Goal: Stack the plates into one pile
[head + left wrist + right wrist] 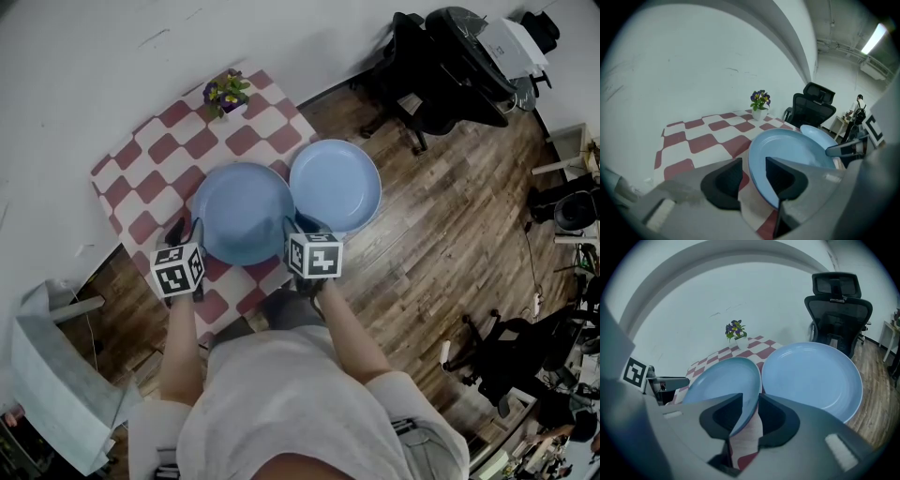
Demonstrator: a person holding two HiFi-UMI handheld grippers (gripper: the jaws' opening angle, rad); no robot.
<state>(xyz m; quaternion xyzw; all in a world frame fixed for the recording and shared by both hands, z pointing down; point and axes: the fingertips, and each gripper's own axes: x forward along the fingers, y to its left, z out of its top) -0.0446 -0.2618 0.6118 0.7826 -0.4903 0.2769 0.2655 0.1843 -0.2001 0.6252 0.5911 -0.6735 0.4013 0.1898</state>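
Note:
Two light blue plates lie side by side on a red-and-white checked table (141, 178). The left plate (242, 212) (797, 154) (724, 380) lies between my two grippers. My left gripper (185, 226) (753, 176) stands open at the plate's left rim, with the rim in the gap and free of both pads. My right gripper (302, 225) (750, 413) is open too, the plate's right rim loose between its jaws. The right plate (335, 185) (811, 376) (820, 136) touches the left one and overhangs the table's right edge.
A small pot of purple flowers (227, 94) (760, 105) (736, 331) stands at the table's far edge by the white wall. Black office chairs (441, 66) (836, 301) stand on the wood floor to the right. A grey object (47, 375) lies at the lower left.

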